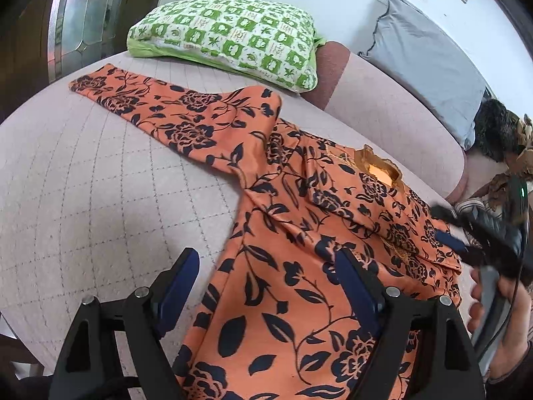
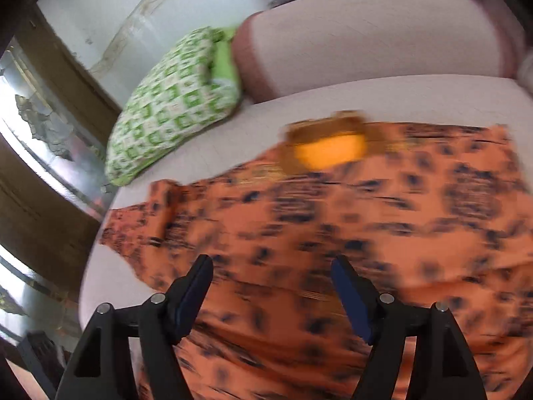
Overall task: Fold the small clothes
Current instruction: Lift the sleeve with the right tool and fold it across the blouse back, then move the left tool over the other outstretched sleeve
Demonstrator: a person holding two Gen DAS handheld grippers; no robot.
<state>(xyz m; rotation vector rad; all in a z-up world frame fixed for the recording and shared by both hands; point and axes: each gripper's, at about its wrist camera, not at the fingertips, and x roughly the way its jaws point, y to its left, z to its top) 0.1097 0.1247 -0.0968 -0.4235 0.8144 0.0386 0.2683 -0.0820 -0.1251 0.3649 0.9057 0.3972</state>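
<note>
An orange top with a black flower print lies spread on a pale pink quilted sofa seat. Its left sleeve stretches out flat to the far left; the right sleeve is folded over the chest. The neck opening faces away. My left gripper is open, above the top's left side edge, holding nothing. My right gripper is open above the top's body, holding nothing; that view is blurred. It also shows in the left wrist view by the top's right shoulder.
A green and white checked pillow lies at the far end of the seat, also in the right wrist view. A grey cushion leans on the pink backrest. Dark patterned cloth sits far right. The seat edge drops off at the left.
</note>
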